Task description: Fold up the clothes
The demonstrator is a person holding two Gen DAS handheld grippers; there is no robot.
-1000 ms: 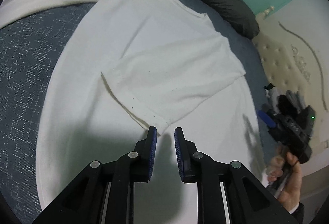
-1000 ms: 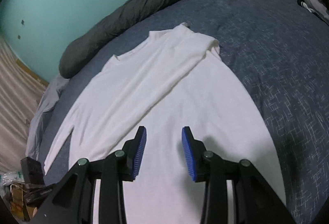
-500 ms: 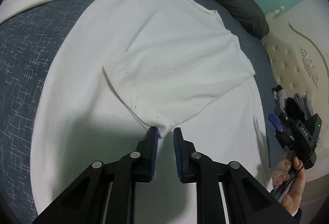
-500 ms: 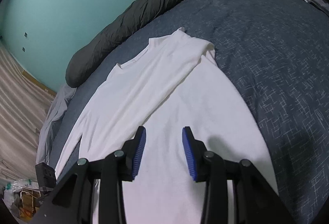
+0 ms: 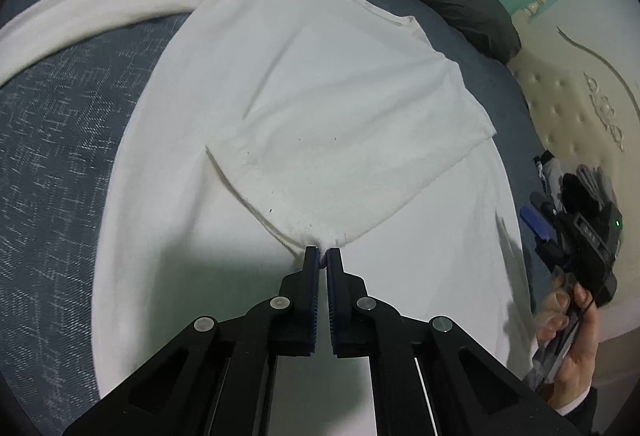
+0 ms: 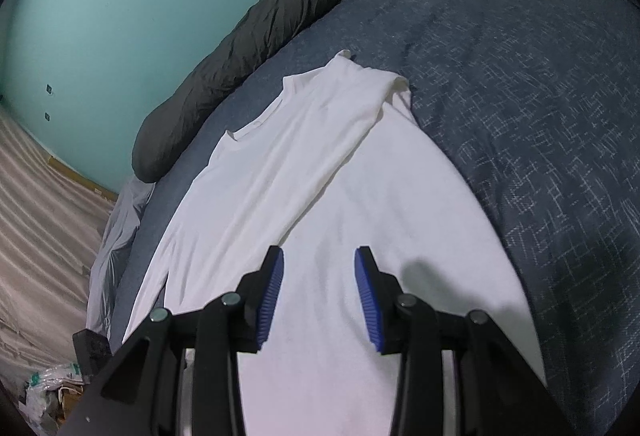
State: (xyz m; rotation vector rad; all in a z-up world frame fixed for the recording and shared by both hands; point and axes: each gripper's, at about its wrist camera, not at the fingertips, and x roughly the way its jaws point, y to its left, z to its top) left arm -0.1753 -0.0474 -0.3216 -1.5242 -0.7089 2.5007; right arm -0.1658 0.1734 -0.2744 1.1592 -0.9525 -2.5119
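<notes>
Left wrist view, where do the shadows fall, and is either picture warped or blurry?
Left wrist view: a dark shadow lies on the shirt around the left gripper; the frame bulges and darkens at its corners. Right wrist view: the right gripper casts a soft shadow to its right, and the bedspread curves the same way; both look sharp.

Matt white knit shirt (image 5: 320, 107)

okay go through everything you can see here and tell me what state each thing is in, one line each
Left gripper: shut on the sleeve cuff.
Right gripper: open, empty, above the shirt.
Shirt: flat on the bed, right sleeve folded across the body, other sleeve stretched out.
Duvet: bunched along the wall.
</notes>
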